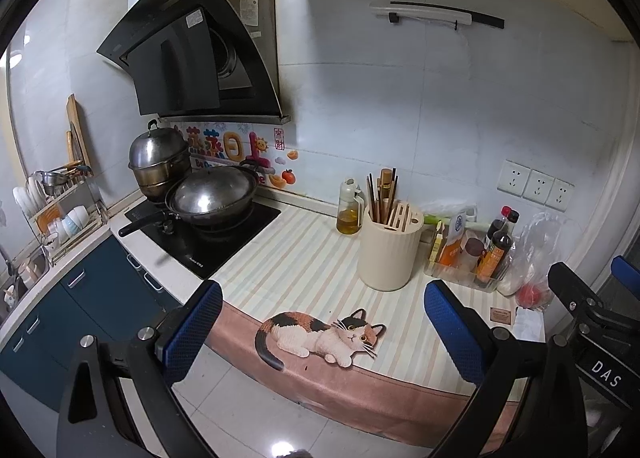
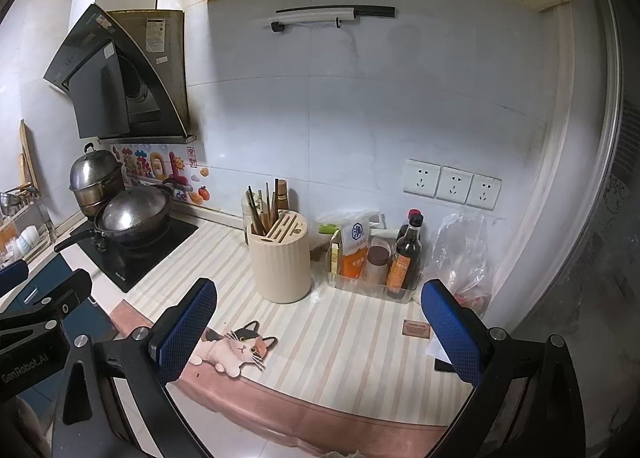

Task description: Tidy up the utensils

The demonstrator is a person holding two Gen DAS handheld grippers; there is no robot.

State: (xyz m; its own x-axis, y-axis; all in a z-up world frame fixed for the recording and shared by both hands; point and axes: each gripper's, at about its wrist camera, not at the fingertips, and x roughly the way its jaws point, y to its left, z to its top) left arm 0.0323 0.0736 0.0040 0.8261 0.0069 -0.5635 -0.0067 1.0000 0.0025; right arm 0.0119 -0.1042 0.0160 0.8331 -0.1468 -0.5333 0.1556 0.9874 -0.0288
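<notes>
A cream utensil holder (image 1: 387,254) (image 2: 281,261) stands on the striped counter mat (image 1: 304,270) (image 2: 352,334), with several brown chopsticks (image 1: 380,194) (image 2: 262,206) upright in it and empty knife slots on top. My left gripper (image 1: 322,322) hovers at the counter's front edge, open, nothing between its blue pads (image 1: 194,328). My right gripper (image 2: 318,322) is open too and empty, in front of the holder. In the left wrist view the right gripper (image 1: 592,294) shows at the right edge. No loose utensil lies on the mat.
An oil bottle (image 1: 349,210) stands behind the holder. A clear tray of sauce bottles (image 1: 476,254) (image 2: 384,258) and a plastic bag (image 2: 464,258) sit to its right. Left are a wok (image 1: 214,198) and a steamer pot (image 1: 158,162) on the stove, then a dish rack (image 1: 60,214).
</notes>
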